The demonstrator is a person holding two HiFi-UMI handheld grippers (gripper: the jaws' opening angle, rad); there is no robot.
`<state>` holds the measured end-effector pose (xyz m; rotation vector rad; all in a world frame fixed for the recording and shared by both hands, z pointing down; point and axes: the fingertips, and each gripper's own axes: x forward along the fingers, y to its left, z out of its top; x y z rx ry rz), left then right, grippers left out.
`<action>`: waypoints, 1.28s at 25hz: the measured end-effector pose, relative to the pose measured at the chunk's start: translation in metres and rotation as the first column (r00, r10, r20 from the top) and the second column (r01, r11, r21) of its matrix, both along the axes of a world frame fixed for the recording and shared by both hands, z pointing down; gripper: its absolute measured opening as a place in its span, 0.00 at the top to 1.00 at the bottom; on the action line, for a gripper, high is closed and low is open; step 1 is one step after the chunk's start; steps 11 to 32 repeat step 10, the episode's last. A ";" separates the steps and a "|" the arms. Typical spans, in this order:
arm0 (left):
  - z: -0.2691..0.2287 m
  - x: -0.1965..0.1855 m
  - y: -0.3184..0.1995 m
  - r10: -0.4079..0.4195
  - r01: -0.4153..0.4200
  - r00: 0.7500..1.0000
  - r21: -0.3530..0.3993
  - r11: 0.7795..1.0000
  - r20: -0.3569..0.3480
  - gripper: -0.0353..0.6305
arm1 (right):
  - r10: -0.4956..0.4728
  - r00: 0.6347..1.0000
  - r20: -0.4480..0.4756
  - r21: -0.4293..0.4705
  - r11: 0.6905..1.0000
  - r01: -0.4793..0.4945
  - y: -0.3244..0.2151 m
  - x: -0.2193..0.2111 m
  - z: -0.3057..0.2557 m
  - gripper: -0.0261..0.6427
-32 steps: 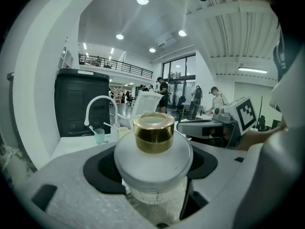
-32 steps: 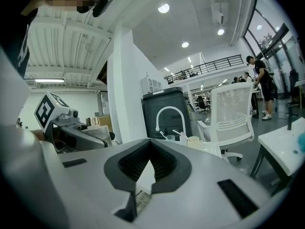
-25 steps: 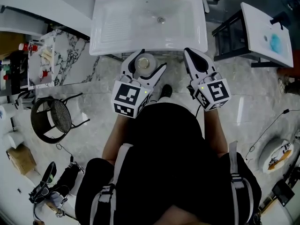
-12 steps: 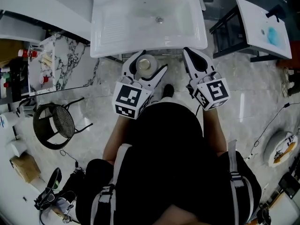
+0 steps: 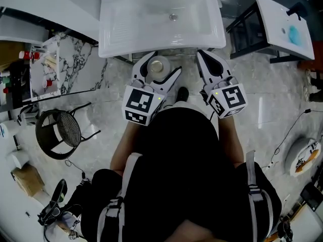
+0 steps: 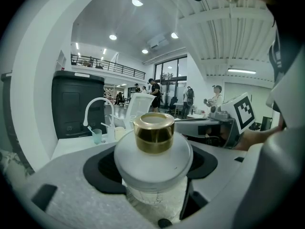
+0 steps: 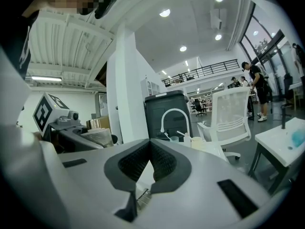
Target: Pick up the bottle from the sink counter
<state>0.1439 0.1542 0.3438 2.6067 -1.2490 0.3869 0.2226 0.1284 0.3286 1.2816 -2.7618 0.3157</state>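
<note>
**Marble floor below, nothing under the bottle**

Pale veined floor tile (image 5: 101, 102) is what lies beneath the load right now — not the counter.

We see the squat frosted-white glass bottle with a gold cap (image 6: 153, 156) upright between the jaws of the left gripper (image 5: 162, 64), which pinch it on either side below its wide shoulder. It is already off the counter, held just in front of the front edge of the white ceramic sink (image 5: 116, 26) and close to the person's body. The right gripper (image 7: 150, 168) hangs beside it, well apart from the bottle, with its dark ribbed pads pressed together on nothing.

Our worry is the grip itself. The bottle's body looks smooth and rounded, and only two pads bear on it; if the squeeze eases or the gripper tips, we judge it could slide down and out. A fall would end on hard tile — likely a break. The sink's front edge is near too, so a forward swing could knock the glass. The closed right gripper offers no support underneath.
</note>
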 end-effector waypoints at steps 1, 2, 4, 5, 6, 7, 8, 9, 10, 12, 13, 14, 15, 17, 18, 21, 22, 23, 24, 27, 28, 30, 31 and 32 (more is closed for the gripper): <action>0.001 -0.001 0.000 -0.006 0.006 1.000 0.000 1.000 0.000 0.44 | -0.003 1.000 -0.003 0.000 1.000 0.003 0.001 -0.001 0.001 0.96; 0.002 -0.002 0.000 -0.012 0.012 1.000 0.000 1.000 0.000 0.44 | -0.006 1.000 -0.005 0.000 1.000 0.006 0.001 -0.002 0.002 0.96; 0.003 -0.004 0.001 -0.018 0.018 1.000 -0.003 1.000 0.003 0.44 | -0.012 1.000 -0.008 -0.002 1.000 0.012 0.002 -0.004 0.003 0.96; 0.003 -0.005 0.001 -0.020 0.020 1.000 -0.005 1.000 0.005 0.44 | -0.016 1.000 -0.008 -0.002 1.000 0.016 0.002 -0.005 0.003 0.96; 0.004 -0.005 0.001 -0.022 0.022 1.000 -0.007 1.000 0.007 0.44 | -0.019 1.000 -0.008 -0.003 1.000 0.019 0.003 -0.006 0.004 0.96; 0.005 -0.005 0.001 -0.021 0.021 1.000 -0.007 1.000 0.006 0.44 | -0.023 1.000 -0.008 -0.004 1.000 0.023 0.002 -0.007 0.004 0.96; 0.005 -0.004 0.001 -0.019 0.019 1.000 -0.006 1.000 0.005 0.44 | -0.025 1.000 -0.009 -0.004 1.000 0.025 0.001 -0.007 0.004 0.96; 0.006 -0.003 0.000 -0.017 0.017 1.000 -0.005 1.000 0.005 0.44 | -0.027 1.000 -0.009 -0.004 1.000 0.027 0.000 -0.006 0.004 0.96; 0.007 -0.002 0.000 -0.015 0.015 1.000 -0.003 1.000 0.004 0.44 | -0.029 1.000 -0.010 -0.004 1.000 0.029 -0.001 -0.006 0.004 0.96; 0.007 -0.002 0.000 -0.015 0.015 1.000 -0.003 1.000 0.004 0.44 | -0.029 1.000 -0.010 -0.004 1.000 0.029 -0.001 -0.006 0.004 0.96; 0.007 -0.002 0.000 -0.015 0.015 1.000 -0.003 1.000 0.004 0.44 | -0.029 1.000 -0.010 -0.004 1.000 0.029 -0.001 -0.006 0.004 0.96; 0.007 -0.002 0.000 -0.015 0.015 1.000 -0.003 1.000 0.004 0.44 | -0.029 1.000 -0.010 -0.004 1.000 0.029 -0.001 -0.006 0.004 0.96; 0.007 -0.002 0.000 -0.015 0.015 1.000 -0.003 1.000 0.004 0.44 | -0.029 1.000 -0.010 -0.004 1.000 0.029 -0.001 -0.006 0.004 0.96; 0.007 -0.002 0.000 -0.015 0.015 1.000 -0.003 1.000 0.004 0.44 | -0.029 1.000 -0.010 -0.004 1.000 0.029 -0.001 -0.006 0.004 0.96; 0.007 -0.002 0.000 -0.015 0.015 1.000 -0.003 1.000 0.004 0.44 | -0.029 1.000 -0.010 -0.004 1.000 0.029 -0.001 -0.006 0.004 0.96; 0.007 -0.002 0.000 -0.015 0.015 1.000 -0.003 1.000 0.004 0.44 | -0.029 1.000 -0.010 -0.004 1.000 0.029 -0.001 -0.006 0.004 0.96; 0.007 -0.002 0.000 -0.015 0.015 1.000 -0.003 1.000 0.004 0.44 | -0.029 1.000 -0.010 -0.004 1.000 0.029 -0.001 -0.006 0.004 0.96; 0.007 -0.002 0.000 -0.015 0.015 1.000 -0.003 1.000 0.004 0.44 | -0.029 1.000 -0.010 -0.004 1.000 0.029 -0.001 -0.006 0.004 0.96; 0.007 -0.002 0.000 -0.015 0.015 1.000 -0.003 1.000 0.004 0.44 | -0.029 1.000 -0.010 -0.004 1.000 0.029 -0.001 -0.006 0.004 0.96; 0.007 -0.002 0.000 -0.015 0.015 1.000 -0.003 1.000 0.004 0.44 | -0.029 1.000 -0.010 -0.004 1.000 0.029 -0.001 -0.006 0.004 0.96; 0.007 -0.002 0.000 -0.015 0.015 1.000 -0.003 1.000 0.004 0.44 | -0.029 1.000 -0.010 -0.004 1.000 0.029 -0.001 -0.006 0.004 0.96; 0.007 -0.002 0.000 -0.015 0.015 1.000 -0.003 1.000 0.004 0.44 | -0.029 1.000 -0.010 -0.004 1.000 0.029 -0.001 -0.006 0.004 0.96; 0.007 -0.002 0.000 -0.015 0.015 1.000 -0.003 1.000 0.004 0.44 | -0.029 1.000 -0.010 -0.004 1.000 0.029 -0.001 -0.006 0.004 0.96; 0.007 -0.002 0.000 -0.015 0.015 1.000 -0.003 1.000 0.004 0.44 | -0.029 1.000 -0.010 -0.004 1.000 0.029 -0.001 -0.006 0.004 0.96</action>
